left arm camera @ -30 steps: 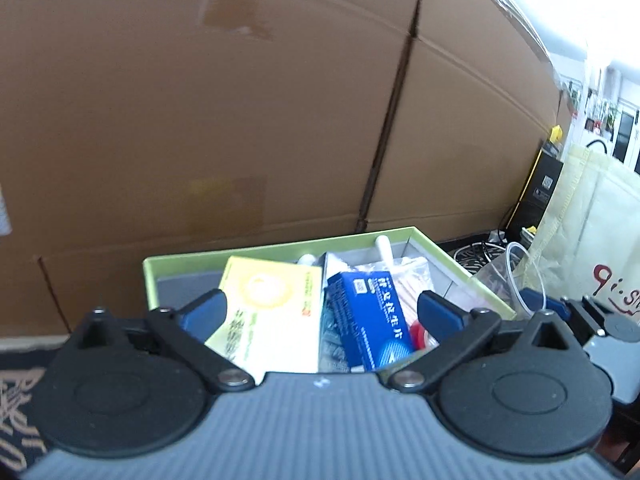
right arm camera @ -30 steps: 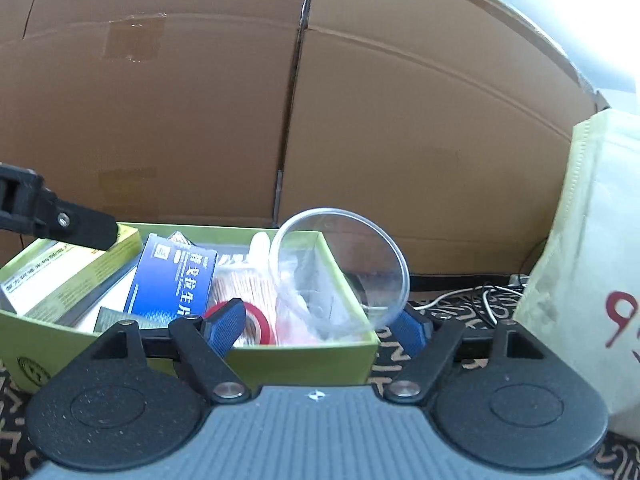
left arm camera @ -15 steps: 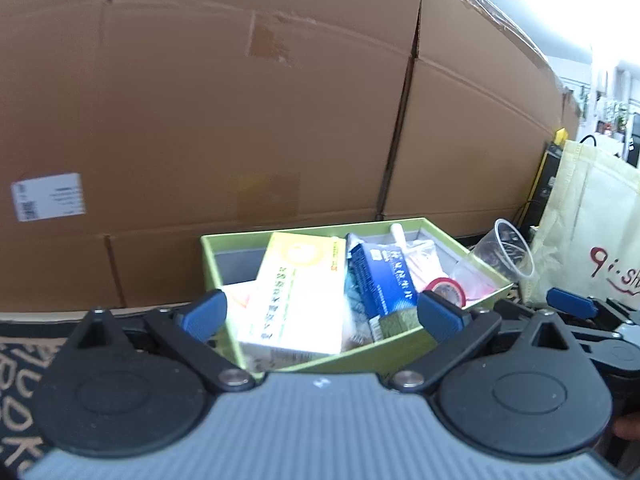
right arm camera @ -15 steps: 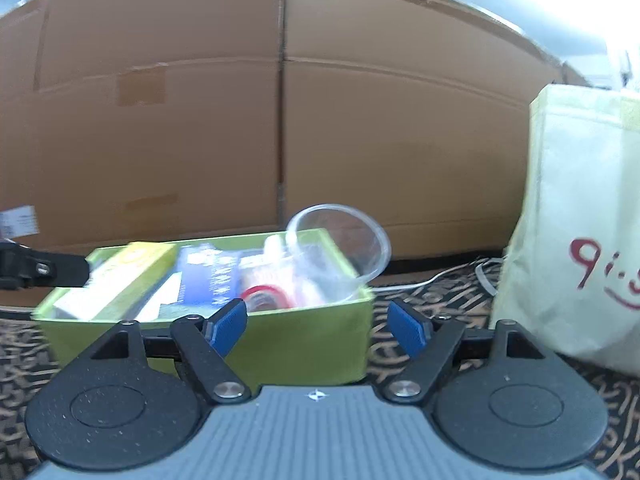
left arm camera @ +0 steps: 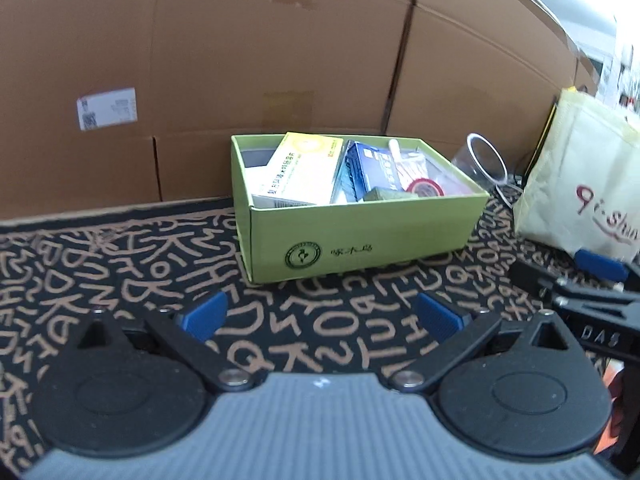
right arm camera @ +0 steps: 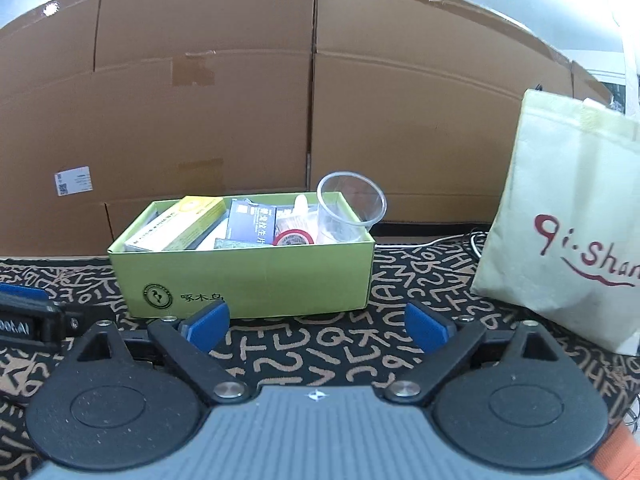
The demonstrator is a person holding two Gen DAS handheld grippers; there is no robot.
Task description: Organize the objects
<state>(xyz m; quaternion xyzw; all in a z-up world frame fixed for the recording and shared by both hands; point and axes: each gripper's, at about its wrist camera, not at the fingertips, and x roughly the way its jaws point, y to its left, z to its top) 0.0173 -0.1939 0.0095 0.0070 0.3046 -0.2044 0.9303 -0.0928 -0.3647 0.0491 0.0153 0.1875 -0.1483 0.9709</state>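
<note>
A green cardboard box (left arm camera: 360,236) (right arm camera: 256,276) stands on the patterned mat against a cardboard wall. Inside lie a yellow medicine carton (left arm camera: 300,164) (right arm camera: 180,224), a blue carton (left arm camera: 368,168) (right arm camera: 250,222), a red tape roll (left arm camera: 425,189) (right arm camera: 294,237) and a packet of swabs. A clear plastic cup (right arm camera: 348,212) (left arm camera: 486,160) leans at the box's right end. My left gripper (left arm camera: 320,314) hangs open over the mat, short of the box. My right gripper (right arm camera: 316,326) is also in front of the box, its jaws opening with nothing between them.
A cream tote bag (right arm camera: 568,220) (left arm camera: 580,184) with red lettering stands to the right of the box. Cables (right arm camera: 440,240) lie behind it by the wall. Large cardboard boxes (right arm camera: 280,100) close off the back. The black mat (left arm camera: 120,272) with tan letters spreads to the left.
Both grippers have drawn back from the box, which now looks smaller and farther. The clear cup, earlier between the right fingers, now rests at the box's right end. The right jaws stand wider.
</note>
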